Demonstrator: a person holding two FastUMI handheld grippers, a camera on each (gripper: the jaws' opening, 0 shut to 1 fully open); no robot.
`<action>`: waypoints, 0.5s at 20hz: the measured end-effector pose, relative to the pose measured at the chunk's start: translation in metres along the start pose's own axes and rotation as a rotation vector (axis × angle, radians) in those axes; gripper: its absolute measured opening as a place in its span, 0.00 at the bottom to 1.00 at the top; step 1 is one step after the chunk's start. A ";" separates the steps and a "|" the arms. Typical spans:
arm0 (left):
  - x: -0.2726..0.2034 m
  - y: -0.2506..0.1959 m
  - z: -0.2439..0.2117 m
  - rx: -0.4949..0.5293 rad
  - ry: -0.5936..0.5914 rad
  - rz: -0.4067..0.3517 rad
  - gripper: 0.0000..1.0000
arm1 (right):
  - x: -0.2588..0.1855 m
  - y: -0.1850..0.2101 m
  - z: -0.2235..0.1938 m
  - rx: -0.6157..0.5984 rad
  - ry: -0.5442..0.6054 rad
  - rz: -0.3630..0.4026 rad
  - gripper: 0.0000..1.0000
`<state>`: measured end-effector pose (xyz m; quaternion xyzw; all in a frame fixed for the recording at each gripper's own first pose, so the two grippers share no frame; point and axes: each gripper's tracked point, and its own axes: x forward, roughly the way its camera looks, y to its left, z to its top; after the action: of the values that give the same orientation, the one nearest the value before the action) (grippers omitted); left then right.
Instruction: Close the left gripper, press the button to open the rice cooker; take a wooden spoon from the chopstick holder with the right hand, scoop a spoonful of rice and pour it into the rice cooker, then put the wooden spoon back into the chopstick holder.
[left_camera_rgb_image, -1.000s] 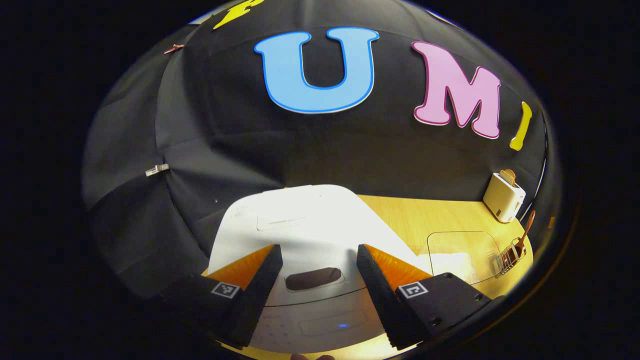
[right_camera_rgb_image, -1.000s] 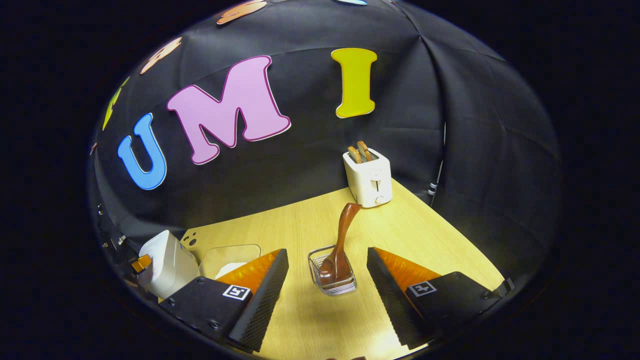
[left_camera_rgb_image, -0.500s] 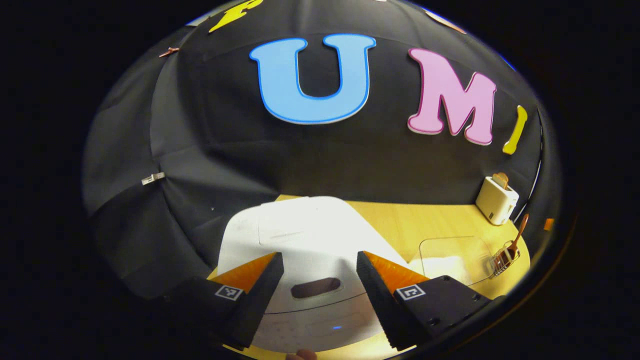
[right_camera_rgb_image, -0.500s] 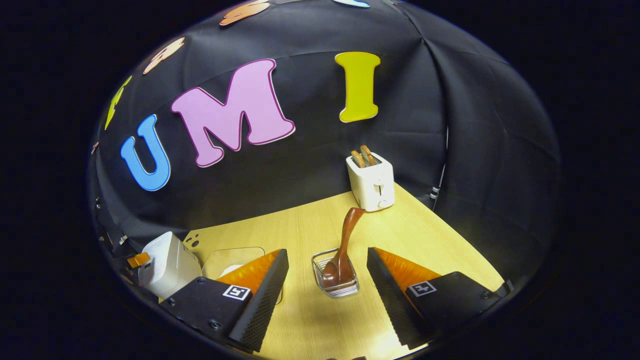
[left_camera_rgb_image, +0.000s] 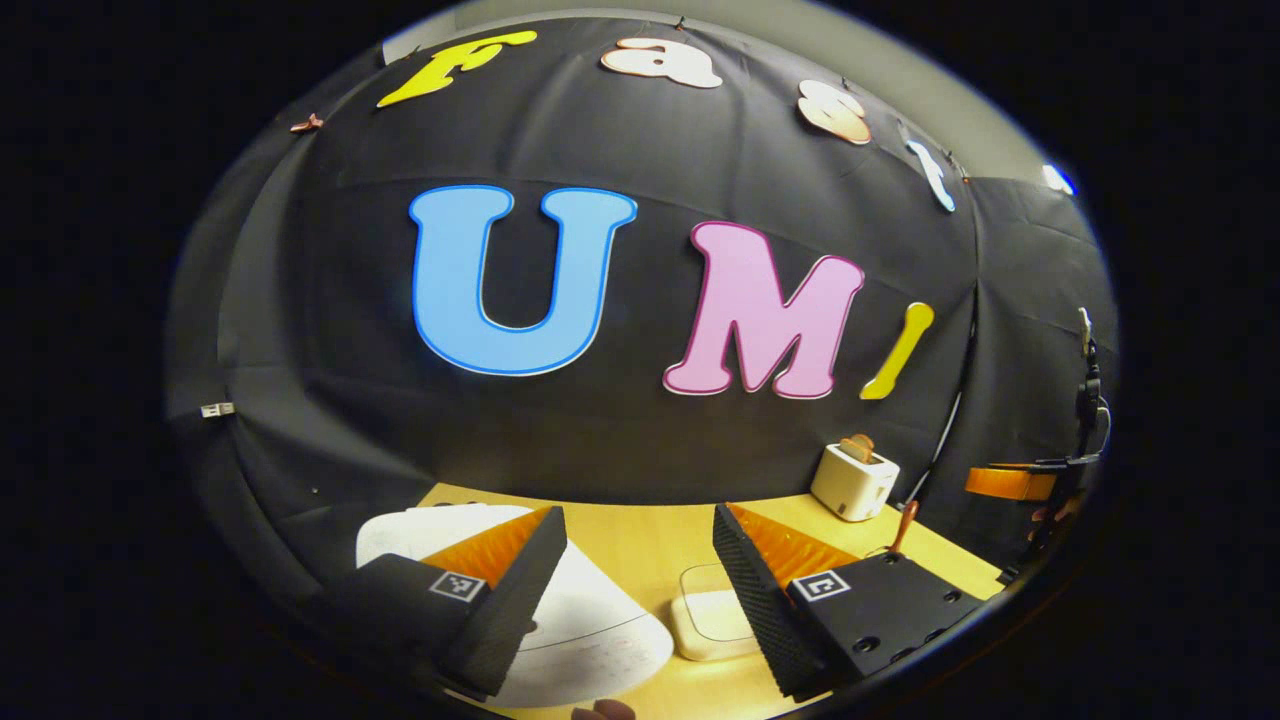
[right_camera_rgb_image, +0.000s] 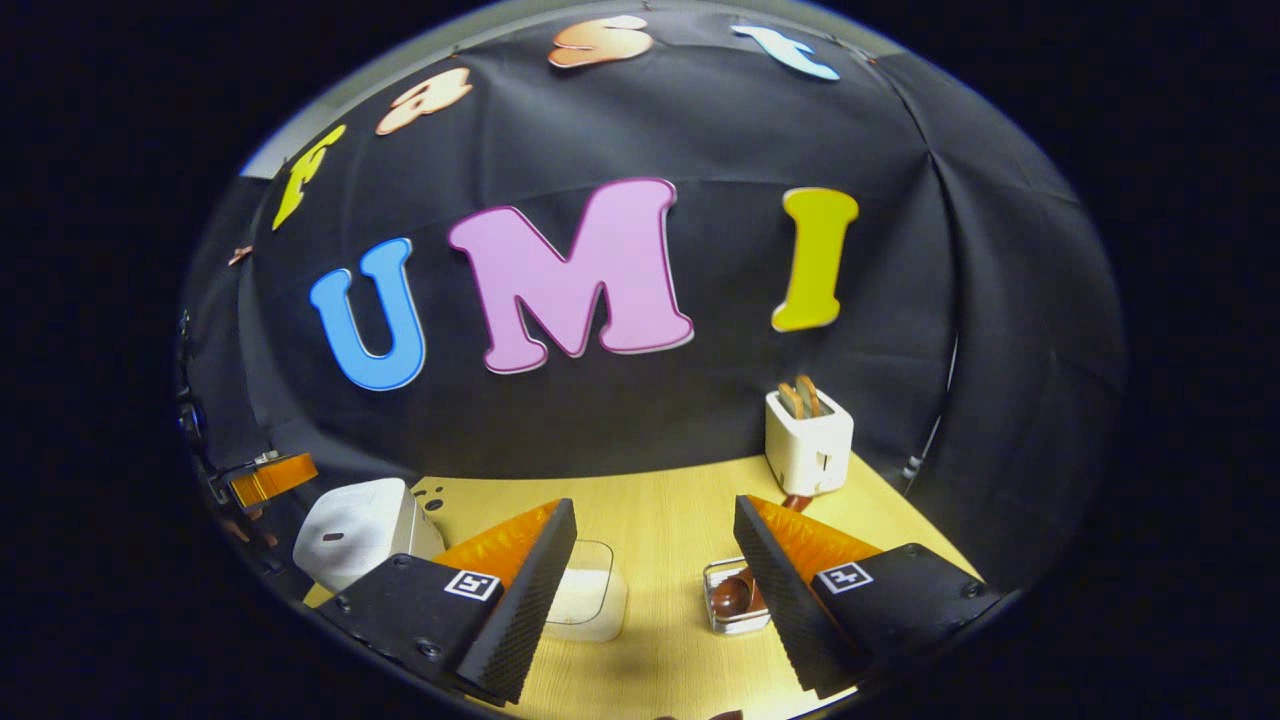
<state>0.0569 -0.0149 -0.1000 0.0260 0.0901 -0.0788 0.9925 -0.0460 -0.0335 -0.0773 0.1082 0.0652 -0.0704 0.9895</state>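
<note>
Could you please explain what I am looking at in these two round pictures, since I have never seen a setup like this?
A person holds a two-finger tool in each hand, and a camera rides on each. The left gripper view looks past the left tool, the right gripper view past the right tool. Both are open and hold nothing. On the pale wooden table stand a closed white rice cooker, a clear plastic box of white rice, a wire chopstick holder with a brown wooden spoon, and a white toaster.

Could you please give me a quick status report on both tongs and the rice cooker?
Left tongs open, empty, above rice cooker. Right tongs open, empty. Cooker lid shut; wooden spoon in chopstick holder.
</note>
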 end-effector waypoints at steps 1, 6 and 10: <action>-0.002 -0.005 0.004 -0.001 -0.009 -0.014 0.95 | -0.004 0.009 0.006 -0.016 -0.016 0.008 0.98; -0.008 -0.019 0.019 0.034 -0.033 -0.068 0.95 | -0.019 0.024 0.028 -0.065 -0.078 0.003 0.98; -0.012 -0.026 0.015 0.023 -0.006 -0.114 0.95 | -0.022 0.028 0.027 -0.090 -0.071 0.007 0.98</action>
<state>0.0439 -0.0401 -0.0843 0.0323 0.0877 -0.1361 0.9863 -0.0606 -0.0091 -0.0425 0.0611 0.0326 -0.0676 0.9953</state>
